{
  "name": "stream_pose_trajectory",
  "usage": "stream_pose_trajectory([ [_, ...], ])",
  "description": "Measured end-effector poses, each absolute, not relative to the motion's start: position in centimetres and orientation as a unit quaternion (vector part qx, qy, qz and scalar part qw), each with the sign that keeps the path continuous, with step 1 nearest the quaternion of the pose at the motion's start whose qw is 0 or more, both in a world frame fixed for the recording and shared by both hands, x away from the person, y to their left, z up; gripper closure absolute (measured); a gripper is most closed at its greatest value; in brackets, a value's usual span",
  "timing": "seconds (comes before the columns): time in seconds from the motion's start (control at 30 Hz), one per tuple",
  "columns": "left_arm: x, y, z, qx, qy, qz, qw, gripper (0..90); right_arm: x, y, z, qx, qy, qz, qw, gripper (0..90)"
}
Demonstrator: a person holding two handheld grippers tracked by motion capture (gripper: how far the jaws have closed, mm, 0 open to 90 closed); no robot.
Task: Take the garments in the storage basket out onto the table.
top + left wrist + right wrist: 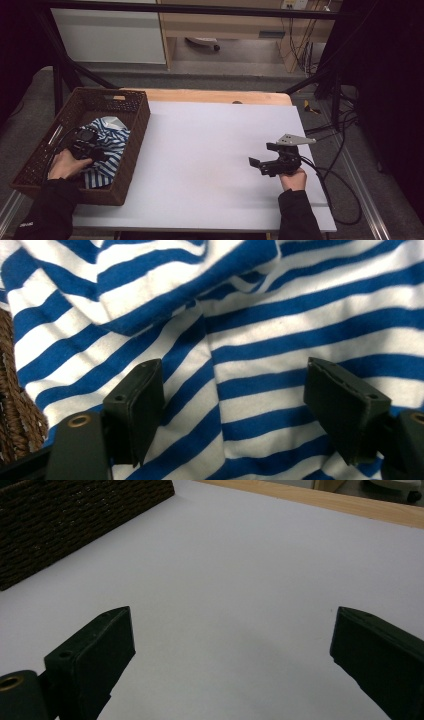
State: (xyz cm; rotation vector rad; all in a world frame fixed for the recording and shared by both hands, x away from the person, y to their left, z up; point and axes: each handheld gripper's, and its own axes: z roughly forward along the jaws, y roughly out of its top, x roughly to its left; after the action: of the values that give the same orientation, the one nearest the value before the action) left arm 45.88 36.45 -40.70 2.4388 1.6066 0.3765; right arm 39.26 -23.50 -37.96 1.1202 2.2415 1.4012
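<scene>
Inside the wicker basket (pixel 134 130), left hand-held gripper (pixel 232 405) gapes over striped cloth (pixel 280 330); right hand-held gripper (pixel 232 655) gapes, empty, above bare tabletop (pixel 240 570).

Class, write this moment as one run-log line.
left tool: open over striped cloth in basket | right tool: open above white table, holding nothing

- A light wooden table (pixel 215 95) carries everything; its bare edge shows as a strip along the far side, beyond the right gripper (pixel 260 165)
- A large pale grey-white sheet (pixel 210 165) lies flat on the tabletop, spreading under the right gripper and away to its left and far side
- A dark brown woven wicker basket (pixel 131 150), rectangular with cut-out handles, sits on the table's left end, well apart from the right gripper, around the left gripper (pixel 87 142); its near right part rests on the sheet
</scene>
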Motion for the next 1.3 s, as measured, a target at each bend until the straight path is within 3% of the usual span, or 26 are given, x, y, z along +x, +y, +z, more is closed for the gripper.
stream_pose_trajectory([
  [0.33,45.9,36.3,-41.1,0.828,0.541,0.122,0.085,36.1,39.3,-23.5,-38.0,0.387,0.774,0.483,0.135,4.5],
  [1.03,45.8,35.7,-40.6,0.832,0.541,0.095,0.078,76.8,39.3,-23.5,-38.0,0.387,0.775,0.482,0.135,4.5],
  [1.3,45.6,35.6,-39.9,0.831,0.541,0.09,0.091,83.8,39.3,-23.5,-38.0,0.386,0.774,0.483,0.136,4.5],
])
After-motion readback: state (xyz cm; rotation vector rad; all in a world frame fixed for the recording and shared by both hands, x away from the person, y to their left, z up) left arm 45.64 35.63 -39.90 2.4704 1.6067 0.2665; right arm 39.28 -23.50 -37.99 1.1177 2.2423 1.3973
